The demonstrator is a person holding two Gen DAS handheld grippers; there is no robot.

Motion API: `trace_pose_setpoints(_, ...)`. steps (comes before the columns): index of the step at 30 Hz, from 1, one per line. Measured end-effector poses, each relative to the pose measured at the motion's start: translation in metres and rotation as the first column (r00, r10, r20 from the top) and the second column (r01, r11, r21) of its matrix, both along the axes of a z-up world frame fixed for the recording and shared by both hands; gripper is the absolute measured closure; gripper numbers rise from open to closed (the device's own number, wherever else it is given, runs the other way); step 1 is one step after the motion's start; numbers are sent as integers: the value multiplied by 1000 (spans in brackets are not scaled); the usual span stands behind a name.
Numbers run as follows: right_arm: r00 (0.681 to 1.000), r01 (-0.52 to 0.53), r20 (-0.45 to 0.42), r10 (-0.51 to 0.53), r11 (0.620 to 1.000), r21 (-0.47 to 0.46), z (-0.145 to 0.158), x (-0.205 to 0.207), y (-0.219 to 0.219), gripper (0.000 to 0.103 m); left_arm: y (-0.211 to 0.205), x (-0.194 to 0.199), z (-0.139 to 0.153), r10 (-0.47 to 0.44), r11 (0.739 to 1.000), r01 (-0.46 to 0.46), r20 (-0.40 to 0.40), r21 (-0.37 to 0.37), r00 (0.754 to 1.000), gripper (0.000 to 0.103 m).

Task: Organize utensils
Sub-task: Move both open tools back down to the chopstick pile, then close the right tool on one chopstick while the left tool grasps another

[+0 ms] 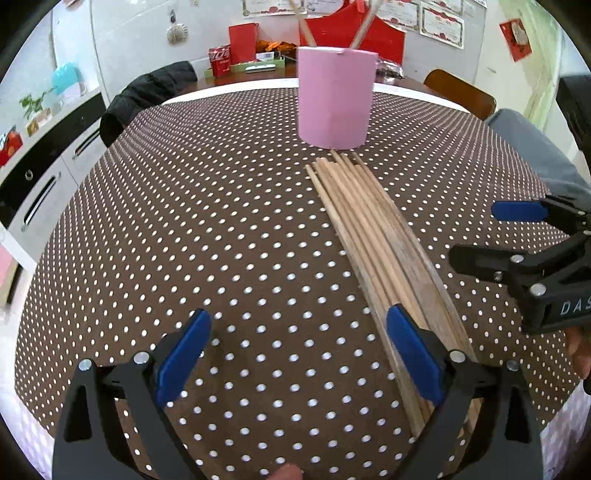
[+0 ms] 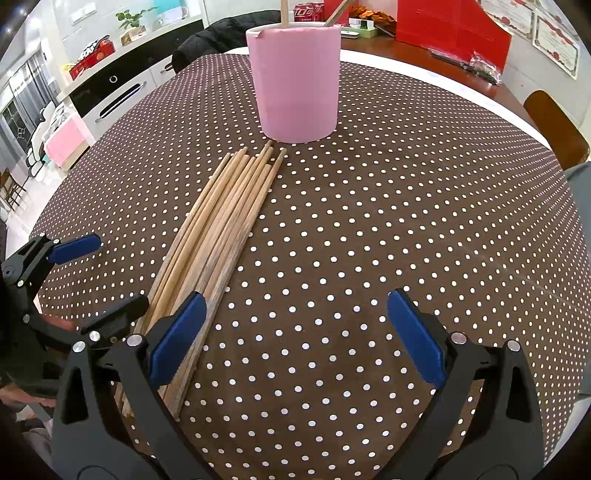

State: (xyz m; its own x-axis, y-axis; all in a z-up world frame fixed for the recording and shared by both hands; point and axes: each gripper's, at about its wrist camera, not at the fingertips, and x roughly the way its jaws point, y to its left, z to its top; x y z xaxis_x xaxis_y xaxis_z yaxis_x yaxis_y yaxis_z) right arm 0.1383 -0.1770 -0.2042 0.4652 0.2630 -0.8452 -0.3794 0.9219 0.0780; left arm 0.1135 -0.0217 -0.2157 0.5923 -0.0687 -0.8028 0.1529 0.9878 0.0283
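Several wooden chopsticks (image 1: 373, 240) (image 2: 218, 236) lie in a bundle on the brown polka-dot tablecloth (image 1: 221, 240), tips pointing at a pink cylindrical holder (image 1: 335, 99) (image 2: 295, 77). Two chopsticks stand inside the holder. My left gripper (image 1: 299, 354) is open, low over the cloth, its right finger over the bundle's near end. My right gripper (image 2: 295, 336) is open too, its left finger above the bundle's near end. Each gripper shows in the other's view: the right gripper (image 1: 517, 236) at the right edge, the left gripper (image 2: 88, 273) at the left edge. Neither holds anything.
The table (image 2: 424, 48) carries a red box (image 2: 450, 26), a red can (image 1: 220, 59) and a green tray (image 1: 243, 68) at the back. A black jacket (image 1: 147, 96) hangs on a chair at far left. A wooden chair (image 2: 554, 125) stands right. Cabinets (image 2: 110, 92) line the left wall.
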Motion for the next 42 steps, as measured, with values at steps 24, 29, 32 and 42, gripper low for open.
trace_pose_setpoints(24, 999, 13, -34, -15, 998, -60, -13, -14, 15, 7, 25, 26, -7, -21, 1000, 21, -47, 1, 999, 7)
trace_pose_setpoints(29, 999, 33, -39, -36, 997, -75, -12, -8, 16, 7, 29, 33, -7, -22, 1000, 23, -52, 8, 998, 7)
trace_pose_setpoints(32, 998, 45, -34, -48, 995, -87, -10, -2, 17, 7, 32, 35, -8, -15, 1000, 16, -52, 12, 999, 7)
trace_pose_setpoints(42, 998, 62, -26, -64, 993, -98, -11, 5, 19, 22, 32, 41, -7, -33, 999, 36, -63, 34, 997, 7)
